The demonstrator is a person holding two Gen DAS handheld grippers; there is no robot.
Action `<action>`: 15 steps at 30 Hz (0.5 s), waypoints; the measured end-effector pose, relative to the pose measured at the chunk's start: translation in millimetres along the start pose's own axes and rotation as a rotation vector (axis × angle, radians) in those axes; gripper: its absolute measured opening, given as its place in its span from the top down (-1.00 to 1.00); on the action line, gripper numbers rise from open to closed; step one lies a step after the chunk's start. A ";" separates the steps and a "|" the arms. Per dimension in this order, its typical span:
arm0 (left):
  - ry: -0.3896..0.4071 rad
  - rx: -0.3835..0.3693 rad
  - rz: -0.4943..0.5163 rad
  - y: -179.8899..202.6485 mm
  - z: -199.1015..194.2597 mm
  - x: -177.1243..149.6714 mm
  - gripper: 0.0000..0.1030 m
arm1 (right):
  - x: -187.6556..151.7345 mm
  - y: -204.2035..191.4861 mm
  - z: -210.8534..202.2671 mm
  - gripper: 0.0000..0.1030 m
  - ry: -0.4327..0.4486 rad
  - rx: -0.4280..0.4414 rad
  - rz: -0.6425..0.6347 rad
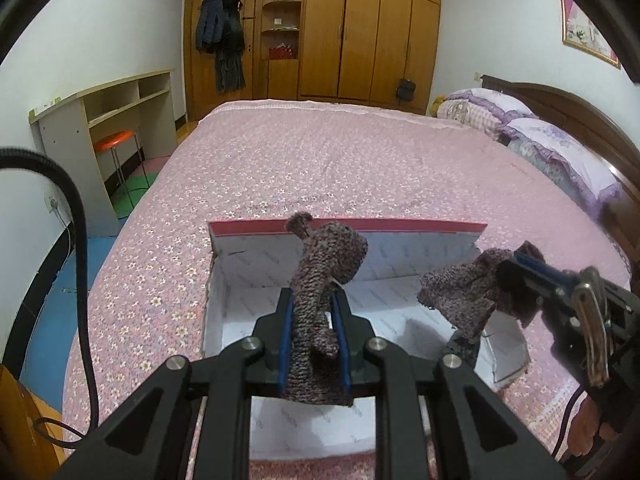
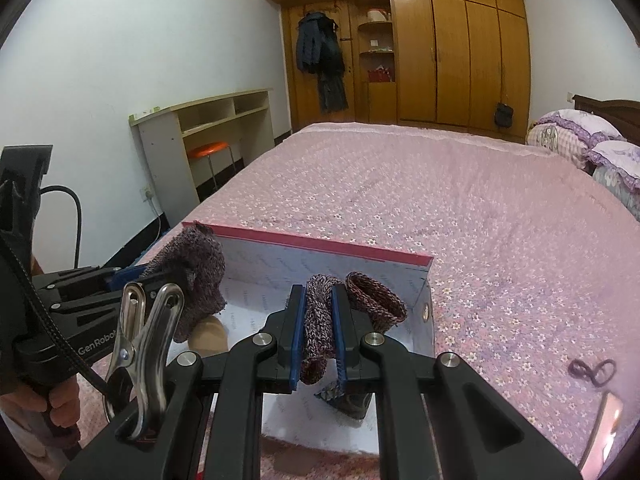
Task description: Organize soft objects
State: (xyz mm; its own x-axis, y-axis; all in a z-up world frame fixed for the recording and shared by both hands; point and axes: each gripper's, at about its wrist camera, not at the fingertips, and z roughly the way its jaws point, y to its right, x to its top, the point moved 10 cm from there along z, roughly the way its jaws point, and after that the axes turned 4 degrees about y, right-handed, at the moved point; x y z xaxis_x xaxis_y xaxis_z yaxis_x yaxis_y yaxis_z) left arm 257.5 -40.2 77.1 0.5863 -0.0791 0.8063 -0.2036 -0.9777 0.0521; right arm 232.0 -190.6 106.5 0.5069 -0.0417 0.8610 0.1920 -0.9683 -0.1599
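My left gripper (image 1: 314, 298) is shut on a purple-grey knitted sock (image 1: 320, 280) and holds it above an open cardboard box (image 1: 256, 256) with a red rim and white lining. My right gripper (image 2: 318, 288) is shut on a second knitted sock (image 2: 320, 320) over the same box (image 2: 320, 242). In the left wrist view the right gripper (image 1: 516, 272) comes in from the right with its sock (image 1: 460, 296). In the right wrist view the left gripper (image 2: 136, 270) comes in from the left with its sock (image 2: 192, 272).
The box rests on a bed with a pink flowered cover (image 1: 320, 160). Pillows (image 1: 560, 148) lie at the right by the headboard. A dark loop of yarn (image 2: 592, 372) lies on the cover. A desk (image 1: 100, 120), an orange stool (image 1: 116, 142) and a wardrobe (image 1: 360, 32) stand beyond.
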 end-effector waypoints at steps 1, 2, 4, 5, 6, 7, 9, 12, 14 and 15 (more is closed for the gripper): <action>-0.004 0.000 0.000 0.2 4.2 -0.9 0.63 | -0.8 1.8 3.9 0.73 -0.004 -0.001 0.003; -0.008 -0.002 -0.003 0.5 8.8 -2.1 0.63 | -1.9 3.5 7.7 0.73 -0.007 -0.002 0.006; -0.019 0.002 -0.006 0.6 18.9 -5.0 0.63 | -3.8 4.9 14.2 0.73 -0.014 -0.004 0.012; -0.026 0.004 -0.008 0.1 24.2 -6.5 0.63 | -4.6 6.2 18.1 0.73 -0.018 -0.005 0.015; -0.034 0.004 -0.009 -0.3 29.4 -8.2 0.63 | -5.3 7.0 20.8 0.73 -0.021 -0.006 0.018; -0.040 0.005 -0.010 -0.5 33.1 -9.5 0.63 | -6.1 7.8 24.1 0.73 -0.023 -0.007 0.021; -0.060 0.007 -0.016 -1.4 45.0 -14.1 0.63 | -8.5 9.4 31.1 0.73 -0.030 -0.007 0.027; -0.076 0.017 -0.021 -3.9 56.5 -19.2 0.63 | -11.9 11.0 39.7 0.73 -0.036 -0.010 0.030; -0.082 0.021 -0.022 -4.8 61.8 -20.8 0.63 | -14.3 11.8 44.7 0.73 -0.040 -0.016 0.027; -0.084 0.022 -0.022 -5.0 63.9 -21.7 0.63 | -15.1 12.3 46.5 0.73 -0.042 -0.017 0.027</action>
State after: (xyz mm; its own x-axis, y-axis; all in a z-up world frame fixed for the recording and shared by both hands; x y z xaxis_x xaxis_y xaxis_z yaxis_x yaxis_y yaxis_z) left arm 295.8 -46.0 21.7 0.6546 -0.0726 0.7525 -0.1728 -0.9834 0.0555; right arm 265.9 -190.4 69.1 0.5469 -0.0578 0.8352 0.1637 -0.9710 -0.1743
